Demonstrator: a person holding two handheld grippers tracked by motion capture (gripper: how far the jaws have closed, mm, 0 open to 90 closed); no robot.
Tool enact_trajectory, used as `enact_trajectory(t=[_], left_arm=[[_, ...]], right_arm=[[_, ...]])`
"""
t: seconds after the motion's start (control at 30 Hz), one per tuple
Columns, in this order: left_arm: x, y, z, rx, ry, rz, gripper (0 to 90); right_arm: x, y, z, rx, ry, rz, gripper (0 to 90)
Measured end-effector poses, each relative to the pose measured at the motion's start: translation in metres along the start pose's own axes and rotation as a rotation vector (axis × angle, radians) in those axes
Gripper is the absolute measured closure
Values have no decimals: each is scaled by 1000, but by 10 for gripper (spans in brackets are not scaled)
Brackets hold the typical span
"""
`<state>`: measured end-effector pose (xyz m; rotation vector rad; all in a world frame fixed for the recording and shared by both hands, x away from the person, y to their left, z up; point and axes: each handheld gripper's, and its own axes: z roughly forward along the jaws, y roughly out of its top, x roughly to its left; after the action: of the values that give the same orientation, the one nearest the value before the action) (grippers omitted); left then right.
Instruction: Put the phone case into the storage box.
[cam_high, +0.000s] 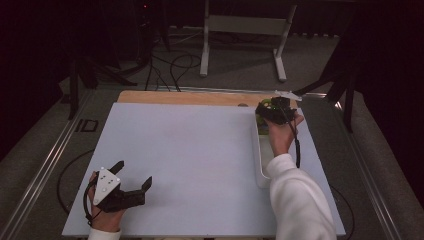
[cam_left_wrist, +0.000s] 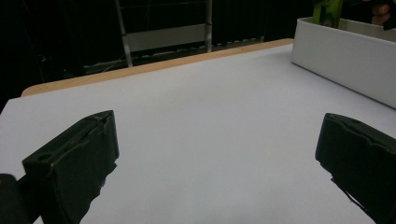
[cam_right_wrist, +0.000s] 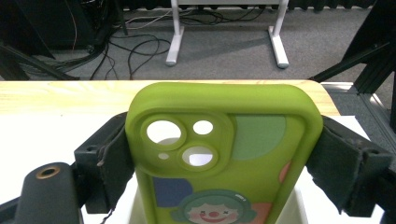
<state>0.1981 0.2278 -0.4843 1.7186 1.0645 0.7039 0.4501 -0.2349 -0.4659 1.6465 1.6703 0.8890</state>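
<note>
Table (cam_high: 190, 150), high view: right gripper (cam_high: 272, 109) hangs over the far end of the white bin (cam_high: 260, 165), holding a phone case (cam_high: 263, 106), probably for lifting out or dropping in; left gripper (cam_high: 134, 176) rests idle at the near left. Left gripper view: jaws spread wide, nothing between them, bin well apart. Right gripper view: jaws pinch the case (cam_right_wrist: 224, 154) by its long edges, upright over the bin; lime green, camera cutouts, cartoon clown face.

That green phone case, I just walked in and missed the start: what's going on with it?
A person holds the green phone case clamped by its sides in the right tongs, over the far end of the white tray on the table's right side. The left tongs rest open near the table's front left corner, holding nothing.
</note>
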Motion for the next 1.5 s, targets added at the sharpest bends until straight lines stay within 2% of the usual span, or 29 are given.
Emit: enact_trajectory(t=[0.4,0.6,1.0,1.17,1.3,1.5], left_arm=[[0,0,1,0,-2,1,2],[0,0,1,-1,-3,-1,2],[-1,0,1,-1,-2,0,2],[-1,0,1,0,-2,-1,2],[-1,0,1,-1,-3,-2,2],[0,1,0,-2,-3,-3,2]], right_arm=[[1,-2,2,5,-1,-9,151],[2,-4,5,23,-5,-31,150],[2,-5,8,36,-1,-32,144],[1,-5,9,44,16,-24,126],[1,-5,10,36,23,-13,84],[-1,-4,8,18,28,-8,76]])
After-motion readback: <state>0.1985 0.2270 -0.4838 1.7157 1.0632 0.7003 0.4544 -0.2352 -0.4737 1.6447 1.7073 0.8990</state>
